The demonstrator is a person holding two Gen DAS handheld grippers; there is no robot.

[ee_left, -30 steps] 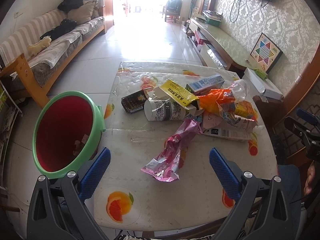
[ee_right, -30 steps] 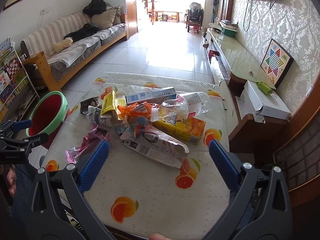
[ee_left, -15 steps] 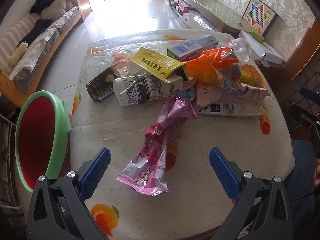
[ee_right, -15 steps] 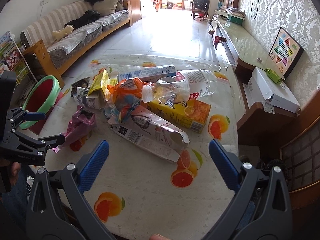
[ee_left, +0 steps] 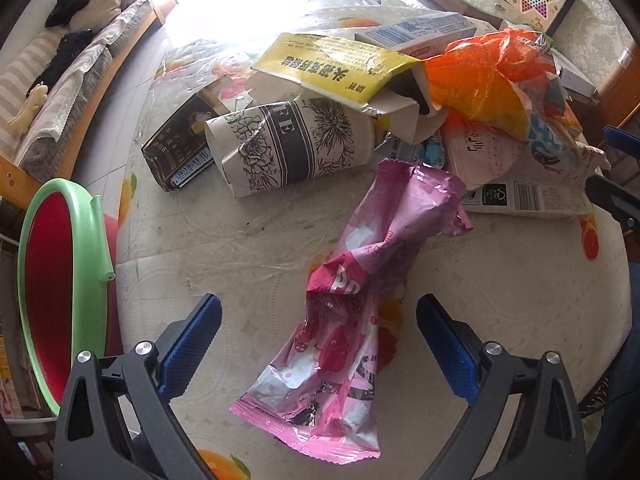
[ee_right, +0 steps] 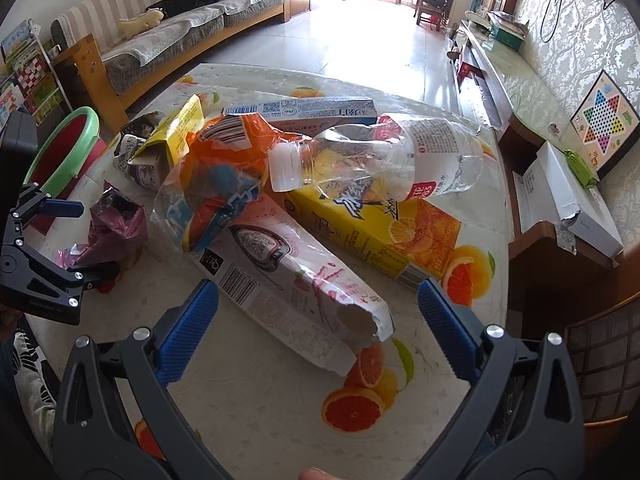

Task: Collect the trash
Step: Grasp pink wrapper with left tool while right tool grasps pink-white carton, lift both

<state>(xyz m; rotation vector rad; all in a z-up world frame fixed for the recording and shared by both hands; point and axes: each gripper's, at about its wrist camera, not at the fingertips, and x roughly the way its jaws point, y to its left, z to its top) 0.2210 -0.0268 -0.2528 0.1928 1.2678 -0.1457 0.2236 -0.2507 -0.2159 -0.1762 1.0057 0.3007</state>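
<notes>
My left gripper [ee_left: 318, 334] points steeply down with its jaws wide apart and just starting to close; the lower half of a crumpled pink wrapper [ee_left: 352, 312] lies between the blue pads, not yet pressed by either. The wrapper is glossy, twisted at its middle, with red fruit prints, and stretches away from me toward the heap. My right gripper [ee_right: 318, 316] has its jaws spread wide too, with the torn end of a white printed pouch [ee_right: 288, 276] lying between them, untouched.

Further out the rest of the trash is piled together: a flattened paper cup [ee_left: 288, 144] with a flower drawing on its side, a dark packet [ee_left: 176, 152] beside it, an open yellow box [ee_left: 340, 72] resting on the cup, an orange plastic bag [ee_left: 476, 84], a clear bottle [ee_right: 380, 160] lying across a yellow juice carton [ee_right: 376, 232], and a long blue-and-white box [ee_right: 304, 110] at the back.

The tabletop [ee_left: 500, 300] wears a pale cloth printed with orange slices under clear film. A green-rimmed red bin [ee_left: 56, 280] stands off its left edge. Beyond are a tiled floor [ee_right: 360, 44], a striped sofa [ee_right: 160, 20] and a low cabinet [ee_right: 508, 80] against patterned wallpaper.
</notes>
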